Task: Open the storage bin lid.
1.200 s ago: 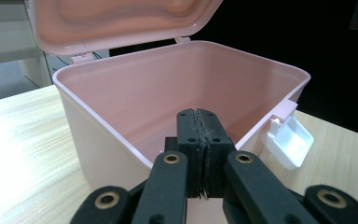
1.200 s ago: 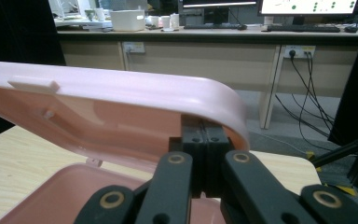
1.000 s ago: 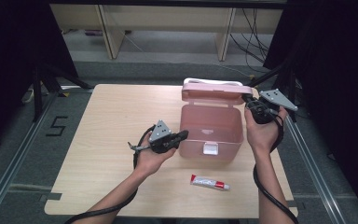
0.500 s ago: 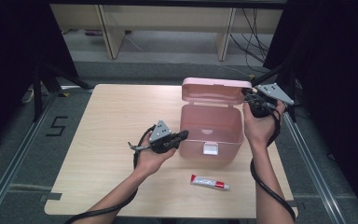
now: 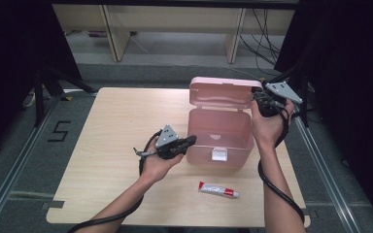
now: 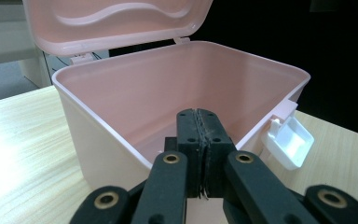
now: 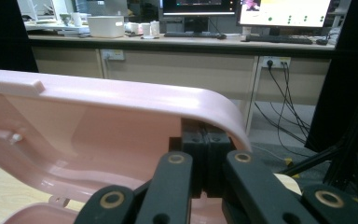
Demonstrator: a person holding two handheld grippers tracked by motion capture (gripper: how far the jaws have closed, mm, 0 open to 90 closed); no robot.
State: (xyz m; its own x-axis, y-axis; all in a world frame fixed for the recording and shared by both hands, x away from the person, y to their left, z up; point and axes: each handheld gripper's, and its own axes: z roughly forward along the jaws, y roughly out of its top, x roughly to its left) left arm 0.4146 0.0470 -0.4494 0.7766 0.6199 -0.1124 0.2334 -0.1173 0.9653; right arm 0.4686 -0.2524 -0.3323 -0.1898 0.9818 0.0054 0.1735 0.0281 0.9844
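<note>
Opening a pink translucent plastic storage box (image 5: 221, 138), set on the right half of a light wooden table (image 5: 111, 126) with its front toward the person. Raising its pink moulded lid (image 5: 223, 92) to near upright on the rear hinges with the right gripper (image 5: 258, 97): jaws clenched together on nothing, tips tucked under the lid's curled rim at the far right corner, as seen in the right gripper view. Pushing rather than pinching, probably because closed tips slip under the rim easily and prop the lid against dropping back down.

Bracing the box meanwhile with the left gripper (image 5: 190, 141), likewise clenched and empty, tips seemingly laid against the left wall near the front corner, at rim height. Most likely placed there to stop so light a box from sliding or tipping backward under the push on the lid.

Hanging undone below the front rim, a small white plastic latch (image 5: 219, 155); hence the free lid. Showing bare pink walls in the left gripper view, with nothing inside as far as visible.

Lying near the table's front edge, just in front of the box and apart from it, a white-and-red toothpaste tube (image 5: 218, 190). Within easy reach of either hand, so probably meant for the box once the lid stands by itself.
</note>
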